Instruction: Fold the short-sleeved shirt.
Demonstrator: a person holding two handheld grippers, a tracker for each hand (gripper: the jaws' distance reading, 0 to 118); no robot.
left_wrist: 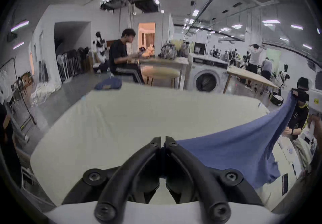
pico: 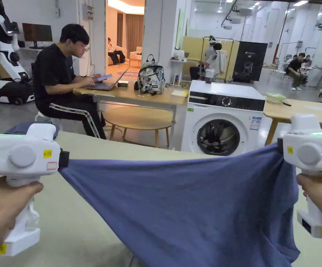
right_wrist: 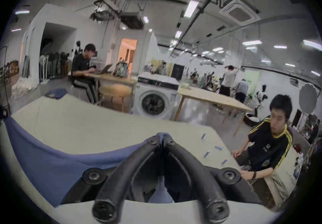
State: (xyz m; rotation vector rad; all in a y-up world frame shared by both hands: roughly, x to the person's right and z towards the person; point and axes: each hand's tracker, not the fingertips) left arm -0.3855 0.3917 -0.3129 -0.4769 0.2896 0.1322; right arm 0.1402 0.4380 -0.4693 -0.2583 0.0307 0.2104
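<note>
A blue short-sleeved shirt (pico: 191, 205) hangs stretched between my two grippers above the pale green table (pico: 87, 222). Its top edge sags a little in the middle and the lower part droops toward the near table edge. My left gripper (pico: 63, 160) holds the shirt's left corner. In the left gripper view the left gripper (left_wrist: 163, 140) has its jaws closed, with the shirt (left_wrist: 226, 152) running off to the right. My right gripper (pico: 280, 146) grips the right corner. In the right gripper view the right gripper (right_wrist: 163, 138) is closed on the shirt (right_wrist: 57, 163), which shows between the jaws.
Another dark blue garment (pico: 21, 127) lies at the table's far left corner. Beyond the table stand a washing machine (pico: 222, 120) and wooden desks, with a person (pico: 63, 80) seated at a laptop. Another person (right_wrist: 268, 144) sits off the table's right side.
</note>
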